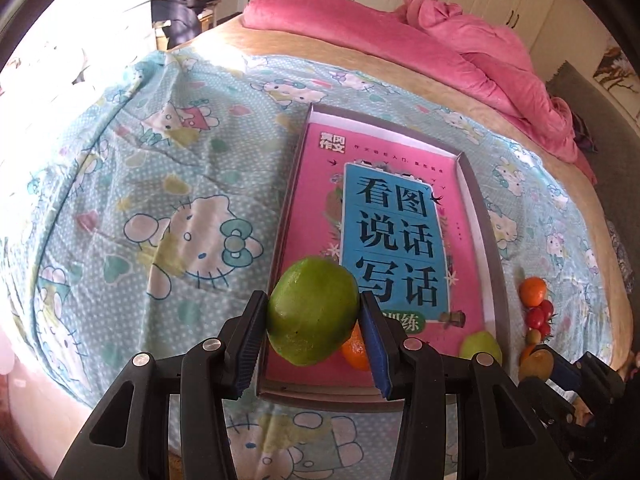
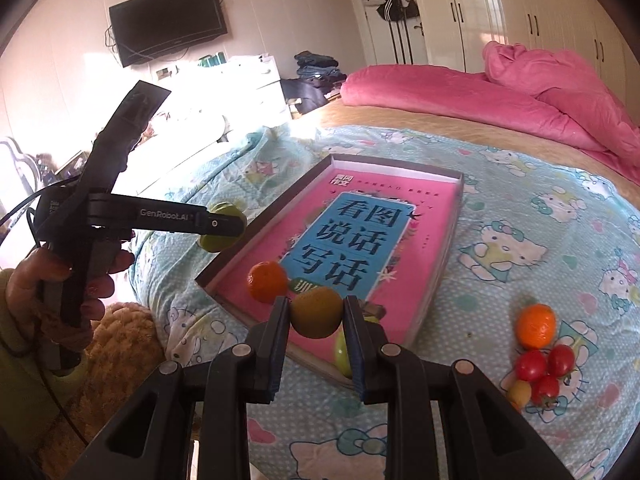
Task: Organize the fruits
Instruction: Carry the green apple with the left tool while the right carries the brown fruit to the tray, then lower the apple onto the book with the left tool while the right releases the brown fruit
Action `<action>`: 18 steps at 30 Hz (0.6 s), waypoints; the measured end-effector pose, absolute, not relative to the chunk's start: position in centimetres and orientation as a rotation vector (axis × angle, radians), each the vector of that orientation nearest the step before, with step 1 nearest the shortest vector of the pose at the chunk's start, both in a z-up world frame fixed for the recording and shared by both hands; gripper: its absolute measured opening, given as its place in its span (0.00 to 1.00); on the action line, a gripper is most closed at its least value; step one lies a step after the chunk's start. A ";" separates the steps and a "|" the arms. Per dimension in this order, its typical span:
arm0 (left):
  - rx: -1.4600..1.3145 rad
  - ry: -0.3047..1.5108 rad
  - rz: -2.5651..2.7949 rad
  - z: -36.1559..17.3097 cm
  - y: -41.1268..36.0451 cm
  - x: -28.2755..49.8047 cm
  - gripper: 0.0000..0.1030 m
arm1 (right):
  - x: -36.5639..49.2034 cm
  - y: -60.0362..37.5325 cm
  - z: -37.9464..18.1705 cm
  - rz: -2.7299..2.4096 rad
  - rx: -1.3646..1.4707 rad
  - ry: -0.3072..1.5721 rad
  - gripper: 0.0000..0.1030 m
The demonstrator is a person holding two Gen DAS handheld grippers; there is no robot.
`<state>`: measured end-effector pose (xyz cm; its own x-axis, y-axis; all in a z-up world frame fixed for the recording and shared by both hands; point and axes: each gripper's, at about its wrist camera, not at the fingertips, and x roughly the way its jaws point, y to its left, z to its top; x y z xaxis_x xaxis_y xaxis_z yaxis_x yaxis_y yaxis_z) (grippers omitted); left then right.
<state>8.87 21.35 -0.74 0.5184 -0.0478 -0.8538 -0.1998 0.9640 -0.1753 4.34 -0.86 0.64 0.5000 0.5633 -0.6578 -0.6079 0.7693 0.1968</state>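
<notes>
Fruits are sitting both inside and beside the shallow grey cardboard tray (image 1: 494,264) on the bed. Left tool (image 1: 314,334) is clenching a round green fruit (image 1: 312,312) over the tray's near left corner, while right tool (image 2: 316,320) is gripping a brownish-yellow round fruit (image 2: 316,312) above its near edge. An orange mandarin (image 2: 267,282) is lying on the pink-and-blue book (image 2: 360,240) filling the tray; another mandarin (image 2: 535,326) and red cherry tomatoes (image 2: 544,372) are resting on the cartoon-cat bedsheet (image 2: 520,220) nearby.

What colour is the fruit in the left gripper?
Green fruit, clearest in the left wrist view.
</notes>
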 end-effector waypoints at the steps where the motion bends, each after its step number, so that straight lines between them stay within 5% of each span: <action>1: -0.270 1.027 0.090 -1.0 21.5 8.9 0.46 | 4.4 -0.5 0.6 0.710 -0.068 0.775 0.27; 18: -0.221 1.038 0.084 -3.1 20.9 9.5 0.46 | 5.3 3.3 -1.7 0.727 -0.162 0.838 0.27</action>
<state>9.50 20.92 -3.09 0.5073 -0.0350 -0.8611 -0.1732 0.9746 -0.1417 5.31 3.26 -1.73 0.4465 0.5231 -0.7260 -0.6453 0.7503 0.1438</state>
